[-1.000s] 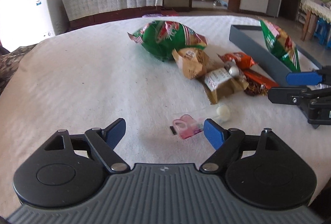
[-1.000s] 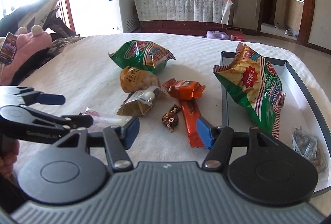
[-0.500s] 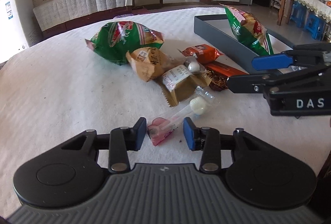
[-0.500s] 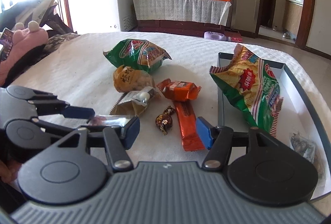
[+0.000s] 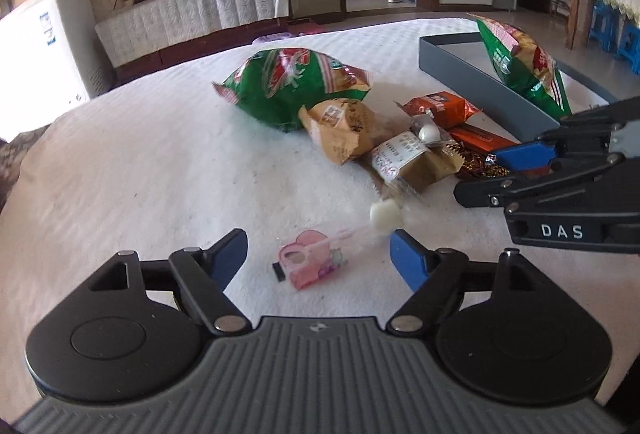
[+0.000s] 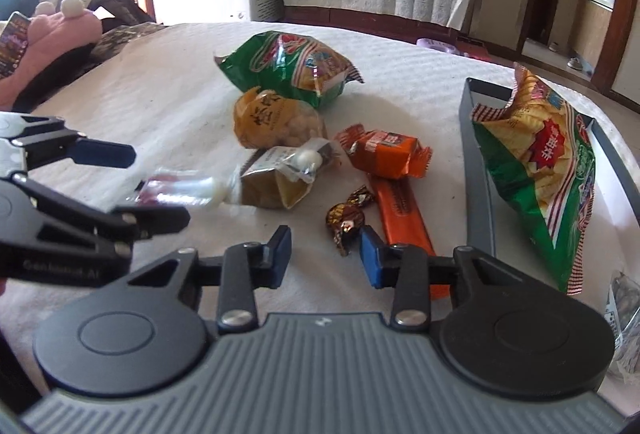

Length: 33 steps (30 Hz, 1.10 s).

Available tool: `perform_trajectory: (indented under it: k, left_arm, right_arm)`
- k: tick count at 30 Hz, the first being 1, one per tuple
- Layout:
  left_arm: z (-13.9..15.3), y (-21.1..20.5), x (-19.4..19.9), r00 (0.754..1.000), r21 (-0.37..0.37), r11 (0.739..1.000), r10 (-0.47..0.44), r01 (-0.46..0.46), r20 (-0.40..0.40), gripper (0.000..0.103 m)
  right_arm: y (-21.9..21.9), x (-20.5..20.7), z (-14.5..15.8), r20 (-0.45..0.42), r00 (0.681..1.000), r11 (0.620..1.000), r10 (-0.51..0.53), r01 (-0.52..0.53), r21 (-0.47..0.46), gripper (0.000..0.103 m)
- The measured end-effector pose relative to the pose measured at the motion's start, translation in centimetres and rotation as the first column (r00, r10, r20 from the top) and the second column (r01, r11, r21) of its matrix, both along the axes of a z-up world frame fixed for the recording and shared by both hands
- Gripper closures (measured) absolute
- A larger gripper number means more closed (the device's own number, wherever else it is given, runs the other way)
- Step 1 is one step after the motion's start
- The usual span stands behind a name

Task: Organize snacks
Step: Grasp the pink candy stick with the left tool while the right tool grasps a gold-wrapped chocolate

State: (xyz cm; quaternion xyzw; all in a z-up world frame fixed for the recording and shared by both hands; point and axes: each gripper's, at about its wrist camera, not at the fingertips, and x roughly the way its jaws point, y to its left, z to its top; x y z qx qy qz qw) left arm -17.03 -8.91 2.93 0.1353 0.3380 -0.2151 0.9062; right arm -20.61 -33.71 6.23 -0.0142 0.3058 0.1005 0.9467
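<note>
Moved: left gripper point(image 5: 318, 254) had its jaws narrowed about the lollipop point(image 5: 316, 260) half a second ago; now they are opening, spread wide, the lollipop lying loose between them on the surface point(image 5: 140, 173), touched by neither pad
Moved too: right gripper point(image 6: 325, 254) has come down and nearer the candy point(image 6: 346, 222); its jaws, wide a second ago, are closing, half narrowed, with the candy's near end just ahead of the gap and not pinched
Lollipop: pink card end nearest the left camera, white ball end toward the snack pile; blurred in the right view
Pile: green bag point(image 5: 294, 85) farthest, tan bag point(image 5: 340, 129) in front of it, brown pack point(image 5: 412, 163) nearer, orange pack point(image 6: 386, 153) and orange bar point(image 6: 404, 209) to the right, bar just beside the candy
Tray point(image 6: 478, 169): grey, at the right side of the surface; its near-left wall runs just beside the orange bar; a chip bag point(image 6: 540, 161) leans over that wall, a small clear packet point(image 6: 624, 298) lies in its near corner
Open room: wide bare surface left of the pile and ahead of the left gripper; only a narrow strip between bar and tray wall
Edges: far edge of the surface curves behind the green bag; near right edge lies just past the tray
Grippers: near each other, right fingers point(image 5: 524, 157) reaching in above the candy
</note>
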Motion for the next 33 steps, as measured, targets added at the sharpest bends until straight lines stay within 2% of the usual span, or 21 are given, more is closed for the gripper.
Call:
perform_trajectory:
  k: [4,6,7,8,10,15,21,28,33]
  left_arm:
    - [-0.5,-1.0,0.8,0.999,0.013,0.999,-0.032,0.032,0.001,0.022]
    - [-0.6,-0.9,0.9,0.999,-0.017,0.999,-0.050,0.050,-0.022,0.033]
    - [-0.6,-0.8,1.0,0.997,-0.042,0.997,-0.065,0.063,-0.037,0.050]
    - [-0.6,-0.7,0.9,0.996,-0.062,0.995,-0.078,0.075,-0.048,0.062]
    - [-0.6,-0.8,0.7,0.994,-0.068,0.993,-0.095,0.092,-0.048,0.070]
    - [-0.4,-0.6,0.2,0.992,-0.094,0.991,-0.106,0.100,-0.065,0.091]
    - [0.4,-0.6,-0.6,0.994,-0.106,0.991,-0.093,0.087,-0.053,0.095]
    - [2.6,0.1,-1.8,0.997,-0.162,0.984,-0.081,0.077,-0.018,0.096]
    - [3.4,0.3,-2.2,0.997,-0.186,0.980,-0.070,0.064,-0.026,0.096]
  right_arm:
    - [-0.3,0.9,-0.3,-0.012,1.000,1.000,-0.009,0.009,-0.001,0.063]
    - [0.0,1.3,-0.2,-0.011,1.000,1.000,0.006,-0.007,-0.012,0.068]
    - [0.3,1.3,-0.2,-0.009,1.000,1.000,0.018,-0.018,-0.022,0.074]
    - [0.6,1.3,-0.1,-0.009,0.999,0.999,0.032,-0.032,-0.032,0.077]
    - [1.0,1.2,-0.1,-0.008,0.999,0.998,0.043,-0.043,-0.048,0.077]
    - [0.3,0.5,0.2,-0.018,0.999,0.999,0.041,-0.042,-0.012,0.077]
    - [-0.7,-1.1,1.1,0.001,1.000,0.998,0.025,-0.025,0.049,0.077]
    - [-0.9,-3.0,2.5,0.038,0.999,0.997,0.026,-0.029,0.074,0.077]
    - [-1.3,-3.6,2.7,0.035,0.999,0.996,0.019,-0.022,0.082,0.077]
